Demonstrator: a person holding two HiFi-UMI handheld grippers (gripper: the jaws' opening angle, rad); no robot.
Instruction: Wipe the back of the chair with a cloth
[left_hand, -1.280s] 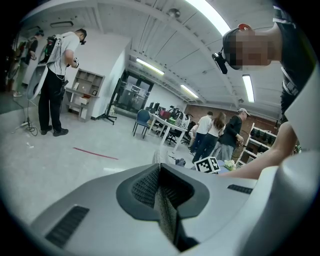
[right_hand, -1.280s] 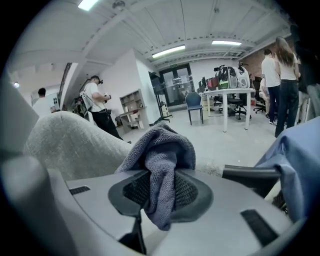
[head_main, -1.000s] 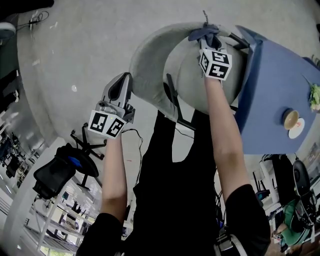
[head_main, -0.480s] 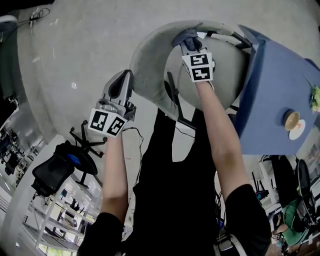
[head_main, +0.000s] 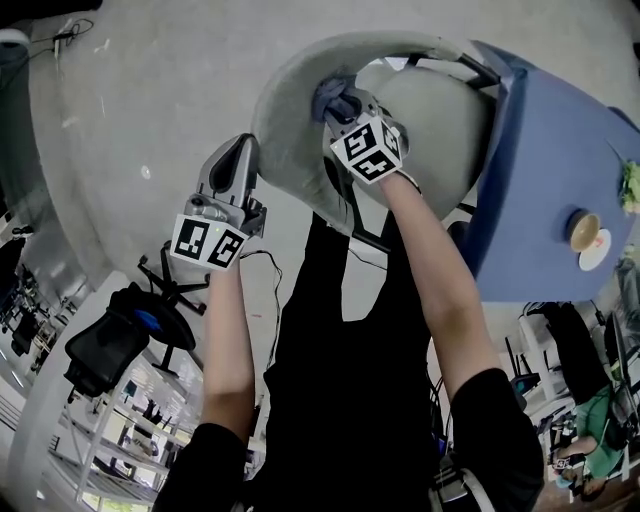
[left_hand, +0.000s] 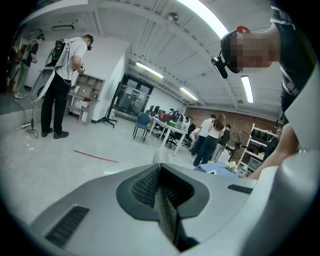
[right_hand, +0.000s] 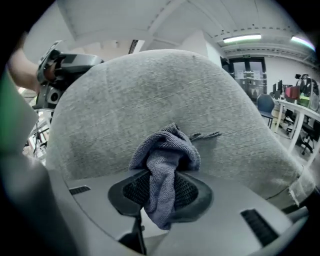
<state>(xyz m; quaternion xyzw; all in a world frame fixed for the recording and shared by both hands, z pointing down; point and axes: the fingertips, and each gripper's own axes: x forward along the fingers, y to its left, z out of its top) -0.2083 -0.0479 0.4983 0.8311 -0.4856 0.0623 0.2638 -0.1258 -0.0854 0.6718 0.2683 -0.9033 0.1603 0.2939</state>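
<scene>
Right tool (right_hand: 161, 192) is clamped on a bunched grey cloth (right_hand: 167, 150), gripping only a narrow fold, while the rest puffs out ahead of the jaws and presses on the grey fabric of the chair back (right_hand: 150, 95), low and near the middle as that tool's own camera sees it. From above, the cloth sits near the left end of the curved back, on what looks to me like the seat-side face. My worry is that thin grip: rough upholstery drags hard, and a firm sweep could tug the cloth out of the jaws, or flatten the wad so the hard tips scrape the fabric instead. Left tool (left_hand: 162, 192) has its jaws together on nothing and points off into the room, held just beside the outer left edge of the back; I cannot tell whether it touches. If it does not brace the chair, a sideways push from the wiping hand may turn or shift the chair and the stroke would skip patches. The right arm is stretched well forward, with the wrist angled toward the left and the marker cube facing up. The left arm is bent at the elbow, forearm raised.
</scene>
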